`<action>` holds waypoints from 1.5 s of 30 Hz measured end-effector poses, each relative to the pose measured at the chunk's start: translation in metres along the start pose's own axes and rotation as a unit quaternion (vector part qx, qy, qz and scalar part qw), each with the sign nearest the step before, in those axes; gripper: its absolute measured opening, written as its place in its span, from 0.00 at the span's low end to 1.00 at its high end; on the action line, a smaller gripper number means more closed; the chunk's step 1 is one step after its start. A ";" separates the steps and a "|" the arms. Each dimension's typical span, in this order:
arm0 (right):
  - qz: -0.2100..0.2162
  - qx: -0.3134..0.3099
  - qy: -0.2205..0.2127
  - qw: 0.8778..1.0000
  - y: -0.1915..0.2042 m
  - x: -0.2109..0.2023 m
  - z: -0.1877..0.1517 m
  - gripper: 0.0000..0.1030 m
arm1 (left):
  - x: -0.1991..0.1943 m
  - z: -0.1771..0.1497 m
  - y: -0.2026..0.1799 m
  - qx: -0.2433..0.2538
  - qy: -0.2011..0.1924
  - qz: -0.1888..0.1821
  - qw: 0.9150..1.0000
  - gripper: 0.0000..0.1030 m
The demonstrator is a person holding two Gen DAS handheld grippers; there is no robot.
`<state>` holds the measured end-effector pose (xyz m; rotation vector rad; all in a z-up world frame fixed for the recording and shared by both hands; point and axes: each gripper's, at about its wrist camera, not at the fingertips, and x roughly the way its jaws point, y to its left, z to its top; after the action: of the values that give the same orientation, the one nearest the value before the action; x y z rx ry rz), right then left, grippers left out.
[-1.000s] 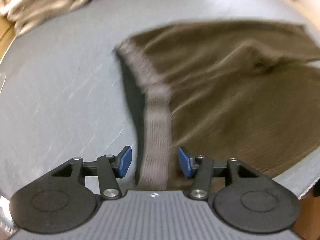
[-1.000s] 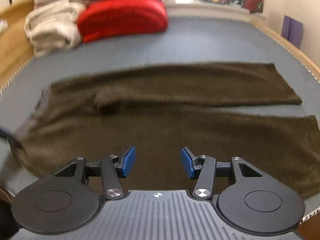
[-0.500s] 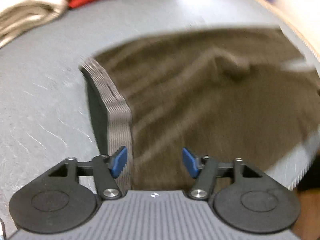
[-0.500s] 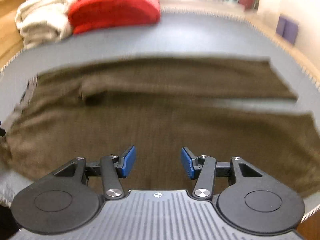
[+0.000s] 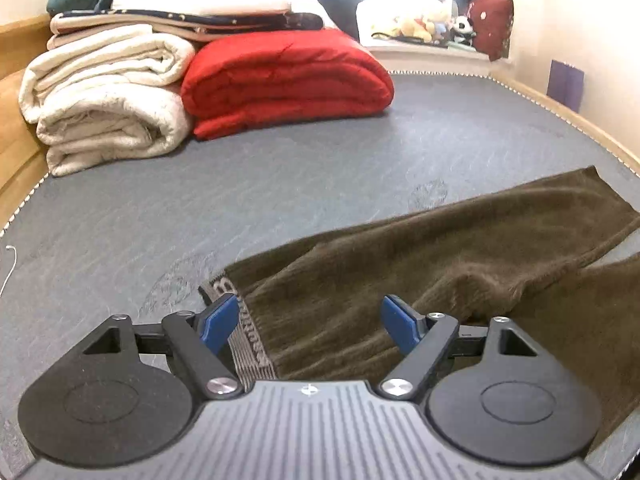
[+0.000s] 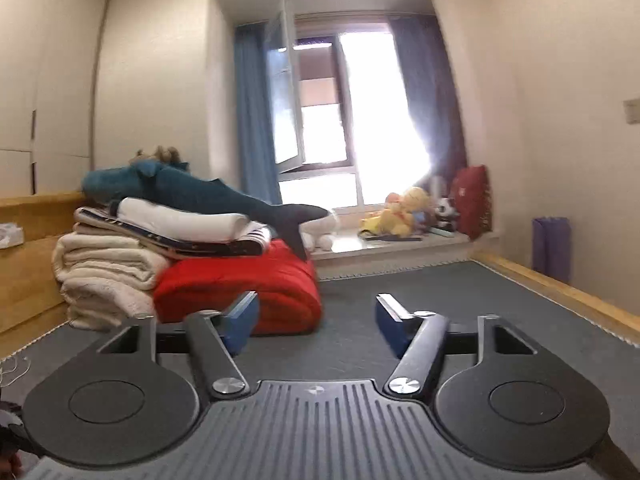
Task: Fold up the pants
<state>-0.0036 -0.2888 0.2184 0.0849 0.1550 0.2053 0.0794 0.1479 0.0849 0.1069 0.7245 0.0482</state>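
the brown pants (image 5: 420, 280) lay spread on the near right of the grey mat (image 5: 240, 184), both legs apart and unfolded (every fold seemingly left), while the left gripper (image 5: 310, 320) and right gripper (image 6: 316, 320) were opening their jaws, holding nothing.

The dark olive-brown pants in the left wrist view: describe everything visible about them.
The dark olive-brown pants look like soft, fuzzy knit. They lie flat but rumpled on the grey-blue mattress surface, both legs running off to the right with a narrow gap between them. A grey striped elastic waistband with lettering forms the left end. The left gripper, its jaws opening, hovers over the waist, and its blue pads do not press the cloth.
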 end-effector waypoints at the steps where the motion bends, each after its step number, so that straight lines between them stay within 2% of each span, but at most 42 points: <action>1: 0.014 -0.020 0.037 0.999 -0.001 0.014 -0.010 0.78 | 0.005 0.002 -0.003 0.004 0.002 0.003 1.000 0.65; 2: 0.011 -0.039 0.073 0.996 -0.002 0.029 -0.024 0.75 | 0.009 0.004 -0.006 0.009 0.008 0.002 1.000 0.58; 4: 0.002 -0.054 0.097 0.994 -0.006 0.039 -0.054 0.70 | 0.013 0.004 -0.006 0.009 0.018 -0.004 1.000 0.20; 5: 0.004 -0.057 0.115 0.992 -0.008 0.043 -0.067 0.66 | 0.017 0.005 -0.005 0.007 0.021 -0.013 1.000 0.13; 6: -0.005 -0.062 0.152 0.986 -0.006 0.053 -0.074 0.54 | 0.021 0.007 -0.004 0.003 0.023 -0.021 1.000 0.10; 7: -0.010 -0.062 0.161 0.985 -0.004 0.058 -0.075 0.50 | 0.023 0.005 -0.001 0.000 0.023 -0.023 0.999 0.10; 11: 0.013 -0.065 0.133 0.989 0.004 0.065 -0.069 0.54 | 0.040 0.008 0.002 -0.009 0.022 0.000 1.000 0.10; 13: 0.011 -0.062 0.145 0.987 0.000 0.072 -0.070 0.55 | 0.049 0.010 0.004 -0.017 0.024 0.005 1.000 0.10; 15: 0.016 -0.033 0.167 0.985 -0.009 0.083 -0.071 0.55 | 0.058 0.016 0.007 -0.027 0.019 0.006 0.999 0.10; 19: 0.033 0.019 0.188 0.981 -0.016 0.080 -0.070 0.57 | 0.080 0.030 0.015 -0.040 0.015 0.001 0.999 0.11; 24: 0.030 0.013 0.182 0.983 -0.028 0.077 -0.069 0.62 | 0.130 0.039 0.014 -0.029 0.022 0.000 0.999 0.11; 26: 0.028 0.011 0.183 0.983 -0.033 0.078 -0.069 0.62 | 0.154 0.036 0.013 -0.028 0.023 0.016 0.999 0.16; 29: 0.023 0.013 0.187 0.982 -0.040 0.081 -0.069 0.62 | 0.190 0.034 0.013 -0.015 0.053 0.036 0.998 0.21; 30: 0.022 0.016 0.188 0.982 -0.044 0.082 -0.069 0.62 | 0.199 0.035 0.013 -0.006 0.057 0.037 0.998 0.27; 33: 0.016 0.018 0.190 0.982 -0.052 0.084 -0.069 0.62 | 0.224 0.044 0.012 0.033 0.053 0.033 0.997 0.63; 34: 0.014 0.018 0.192 0.981 -0.055 0.085 -0.070 0.62 | 0.232 0.048 0.010 0.049 0.057 0.029 0.997 0.70; 37: 0.008 0.007 0.205 0.979 -0.062 0.089 -0.074 0.62 | 0.258 0.058 0.006 0.090 0.099 -0.023 0.991 0.70; 39: -0.004 -0.006 0.215 0.977 -0.066 0.094 -0.077 0.62 | 0.272 0.061 0.002 0.124 0.119 -0.031 0.985 0.70; 41: -0.007 -0.004 0.222 0.975 -0.071 0.096 -0.079 0.62 | 0.282 0.062 0.007 0.120 0.141 -0.059 0.981 0.58; 43: -0.012 0.002 0.228 0.974 -0.075 0.099 -0.080 0.62 | 0.284 0.060 0.009 0.115 0.147 -0.084 0.979 0.35; 45: -0.018 0.007 0.236 0.971 -0.078 0.104 -0.082 0.62 | 0.278 0.059 -0.003 0.145 0.146 -0.080 0.975 0.19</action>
<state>0.0987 -0.3379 0.1148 0.0462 0.6329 0.1846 0.3269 0.1627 -0.0549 0.3246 1.0296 -0.1997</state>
